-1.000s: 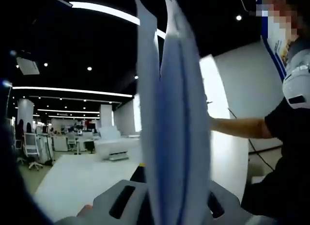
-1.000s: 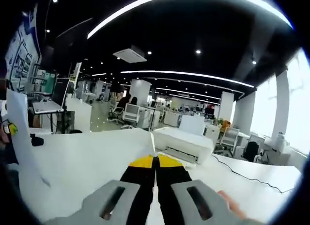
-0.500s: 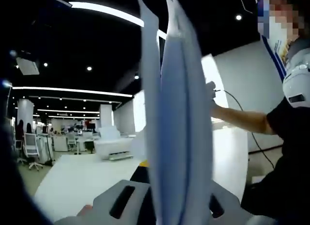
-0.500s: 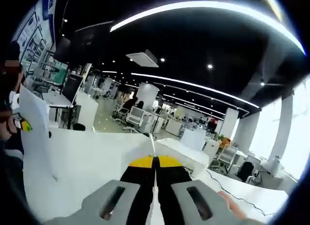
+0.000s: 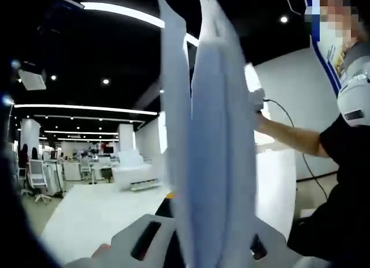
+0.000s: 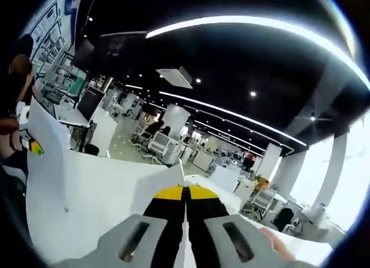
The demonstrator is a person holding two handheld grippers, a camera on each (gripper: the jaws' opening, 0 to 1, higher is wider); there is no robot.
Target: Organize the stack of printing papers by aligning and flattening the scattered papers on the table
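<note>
A stack of white printing papers (image 5: 211, 135) stands upright and edge-on, from the bottom of the left gripper view up to its top. My left gripper (image 5: 199, 224) is shut on the lower edge, its fingertips hidden by the sheets. In the right gripper view my right gripper (image 6: 185, 193), with yellow-tipped black jaws, is shut on the papers' (image 6: 98, 193) edge. The sheets spread away to the left there, where the left gripper (image 6: 32, 146) holds the far side. A person's forearm (image 5: 289, 138) reaches to the papers from the right.
A white table (image 5: 87, 216) lies below the papers with a white printer (image 5: 133, 178) at its far end. Office chairs (image 5: 37, 175) and desks stand beyond. The person's dark-clothed body (image 5: 341, 193) is close on the right.
The right gripper view has tilted upward, showing more ceiling and less table. In the left gripper view the person's hand at the papers has risen a little. Both grippers keep hold of the papers.
</note>
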